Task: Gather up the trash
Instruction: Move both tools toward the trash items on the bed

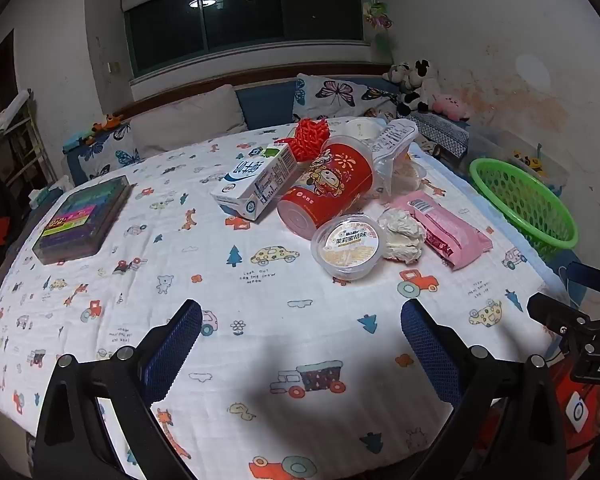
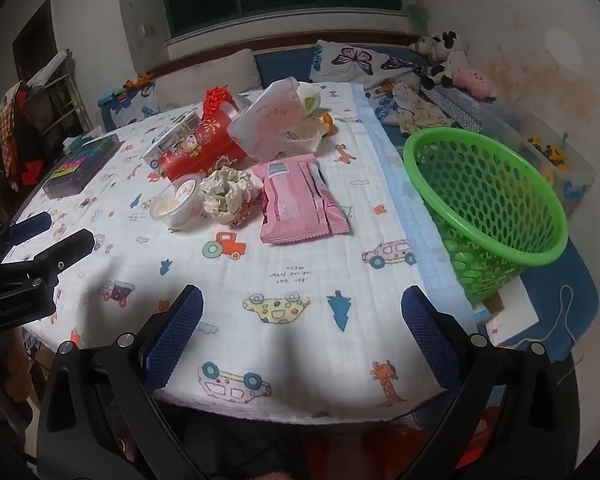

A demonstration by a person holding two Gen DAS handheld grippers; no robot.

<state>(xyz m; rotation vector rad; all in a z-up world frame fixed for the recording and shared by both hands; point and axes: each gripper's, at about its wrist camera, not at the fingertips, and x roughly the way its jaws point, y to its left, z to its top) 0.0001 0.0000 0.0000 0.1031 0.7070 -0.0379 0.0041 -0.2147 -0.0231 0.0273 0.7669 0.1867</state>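
Trash lies in a heap on the cartoon-print tablecloth: a white milk carton (image 1: 256, 184) on its side, a red paper cup (image 1: 326, 188) on its side, a small lidded pudding cup (image 1: 348, 246), a crumpled tissue (image 1: 404, 236), a pink wrapper (image 1: 448, 228) and clear plastic containers (image 1: 392, 152). The tissue (image 2: 228, 194), pink wrapper (image 2: 298, 200) and pudding cup (image 2: 176, 202) also show in the right wrist view. A green perforated basket (image 2: 488, 204) stands at the table's right edge. My left gripper (image 1: 300, 332) is open and empty, short of the heap. My right gripper (image 2: 300, 320) is open and empty near the front edge.
A dark box of coloured pens (image 1: 84, 216) lies at the table's left. Pillows (image 1: 188, 120) and plush toys (image 1: 412, 84) line the bench behind. A clear bin with toy vehicles (image 2: 552, 156) sits beyond the basket. The left gripper (image 2: 28, 248) shows at the right view's left edge.
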